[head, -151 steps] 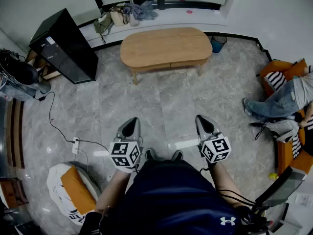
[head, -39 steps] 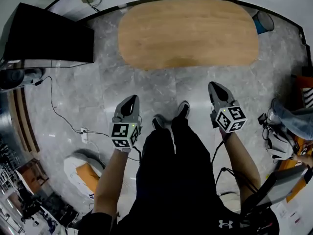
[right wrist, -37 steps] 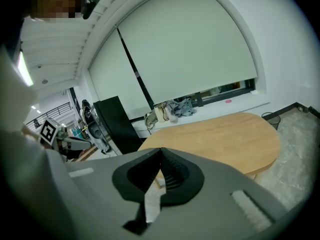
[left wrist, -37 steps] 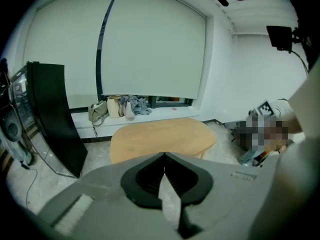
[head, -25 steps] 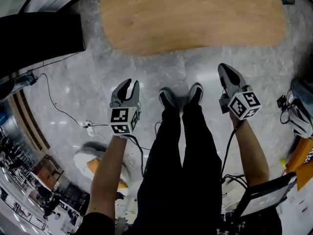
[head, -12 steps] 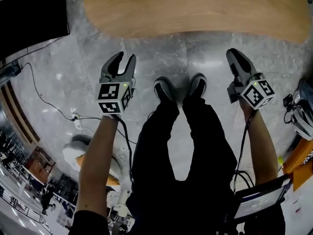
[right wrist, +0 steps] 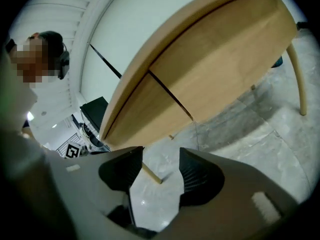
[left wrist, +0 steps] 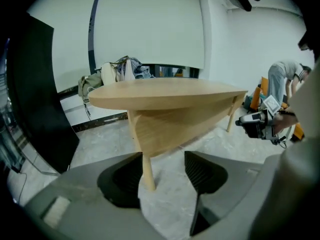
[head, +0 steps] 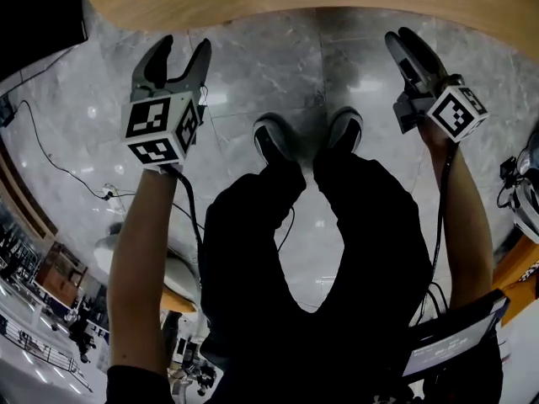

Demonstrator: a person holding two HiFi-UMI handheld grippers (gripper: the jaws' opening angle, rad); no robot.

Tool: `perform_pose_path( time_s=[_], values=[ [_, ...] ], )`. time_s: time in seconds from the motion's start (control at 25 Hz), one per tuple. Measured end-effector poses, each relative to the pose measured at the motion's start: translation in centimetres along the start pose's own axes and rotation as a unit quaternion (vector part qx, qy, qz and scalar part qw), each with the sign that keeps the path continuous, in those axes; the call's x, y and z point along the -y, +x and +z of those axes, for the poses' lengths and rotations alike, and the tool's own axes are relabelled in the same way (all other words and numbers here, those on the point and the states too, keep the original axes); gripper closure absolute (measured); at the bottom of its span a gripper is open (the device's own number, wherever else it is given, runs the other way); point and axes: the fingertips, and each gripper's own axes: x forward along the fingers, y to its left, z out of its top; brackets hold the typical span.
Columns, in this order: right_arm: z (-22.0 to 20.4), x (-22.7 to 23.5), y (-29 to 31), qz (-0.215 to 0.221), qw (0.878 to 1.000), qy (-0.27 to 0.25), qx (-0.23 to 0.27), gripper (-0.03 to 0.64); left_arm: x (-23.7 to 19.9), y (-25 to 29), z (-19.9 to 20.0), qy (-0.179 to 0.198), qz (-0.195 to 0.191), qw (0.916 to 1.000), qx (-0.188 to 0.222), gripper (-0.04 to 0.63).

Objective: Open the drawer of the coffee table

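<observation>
Coffee table [left wrist: 165,96]: pale wood, smooth, matt. Floor [head: 253,66]: grey marbled tile, glossy. Left gripper [left wrist: 162,166]: matt grey plastic, ribbed pads [left wrist: 199,171].

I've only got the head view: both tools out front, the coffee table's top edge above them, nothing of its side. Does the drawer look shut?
Observer: It looks shut. In the right gripper view the coffee table has its front panel flush on both sides of a dark seam.
Operator: Any handle?
Observer: None that I can see on that panel.
Operator: What's lined up between the jaws?
Observer: Nothing held. The left tool and the right tool have both just been opening, and each frames only floor and a table leg farther off.
</observation>
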Motion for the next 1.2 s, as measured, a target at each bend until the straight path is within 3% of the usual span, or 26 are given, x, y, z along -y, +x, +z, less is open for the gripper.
perform_pose_path(
  time_s=[0.16, 0.28, 0.44, 0.68, 0.76, 0.88, 1.2],
  values=[
    [0.5, 0.0, 0.9, 0.039, 0.999, -0.019, 0.024, 0.343, -0.1, 1.0, 0.1, 0.011, 0.021, 0.9995, 0.02, 0.287],
    [0.2, 1.2, 2.4, 0.042, 0.998, -0.03, 0.02, 0.289, -1.0, 2.6, -0.3, 0.0, 0.02, 0.9995, 0.023, 0.278],
    [1.3, 1.4, 4.1, 0.061, 0.997, -0.01, 0.045, 0.241, -1.9, 3.6, 0.4, 0.0, 0.012, 0.9994, 0.032, 0.261],
    [3.4, 1.1, 4.9, 0.086, 0.993, 0.016, 0.079, 0.232, -1.6, 2.9, 2.7, -0.016, -0.012, 0.9985, 0.051, 0.258],
    [4.4, 1.0, 5.0, 0.095, 0.991, 0.024, 0.094, 0.232, -1.8, 3.0, 2.8, -0.021, -0.013, 0.9983, 0.052, 0.294],
    [5.6, 0.3, 4.9, 0.109, 0.987, 0.027, 0.119, 0.232, -1.9, 3.0, 2.9, -0.016, -0.011, 0.9986, 0.048, 0.298],
    [5.4, 0.2, 4.8, 0.116, 0.986, 0.011, 0.116, 0.236, -1.7, 3.1, 2.7, -0.002, -0.01, 0.9992, 0.04, 0.298]
  ],
)
